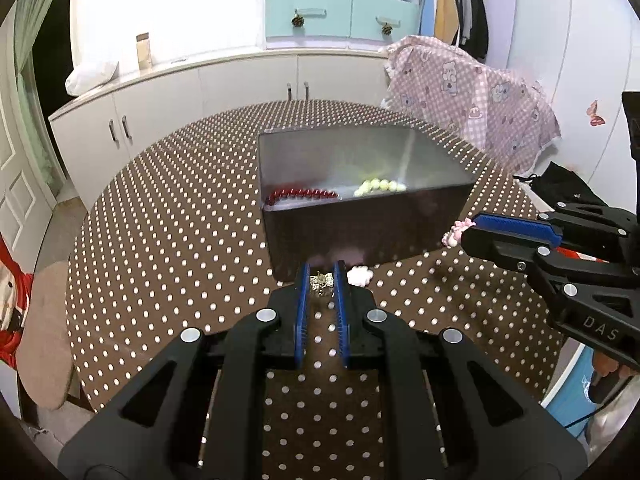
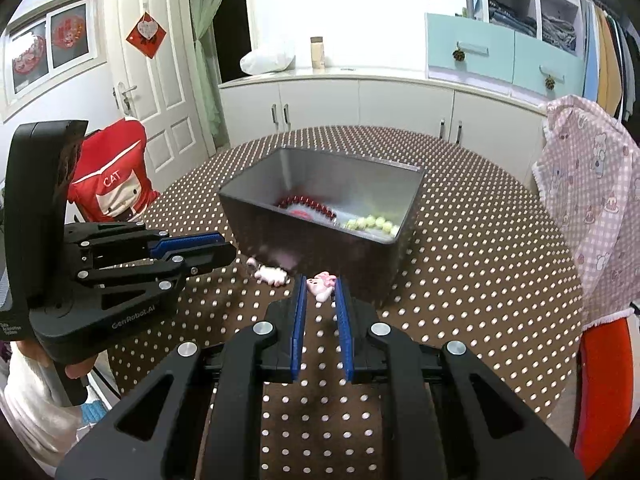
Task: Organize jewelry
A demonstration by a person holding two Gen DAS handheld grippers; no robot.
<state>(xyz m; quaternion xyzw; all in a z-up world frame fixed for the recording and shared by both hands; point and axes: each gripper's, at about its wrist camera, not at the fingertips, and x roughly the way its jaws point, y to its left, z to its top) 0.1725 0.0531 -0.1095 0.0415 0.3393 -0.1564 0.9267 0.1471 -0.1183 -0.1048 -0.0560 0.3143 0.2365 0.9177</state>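
1. Both claws nearly closed: left gripper (image 1: pixel 323 280) pinches sparkly brooch (image 1: pixel 322 281), right gripper (image 2: pixel 321 286) pinches pink charm (image 2: pixel 321 285), just before steel box (image 2: pixel 280 216).
2. Risk: tip-only grips slip, dropping pieces short of box.
3. Loose pink piece (image 2: pixel 272 275) beside box could get knocked.

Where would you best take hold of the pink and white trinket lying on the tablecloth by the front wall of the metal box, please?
Grip the pink and white trinket across its narrow middle, coming down from above on the side away from the metal box. It lies flat and low on the tablecloth, close to the wall, so probably only a steep approach clears it.
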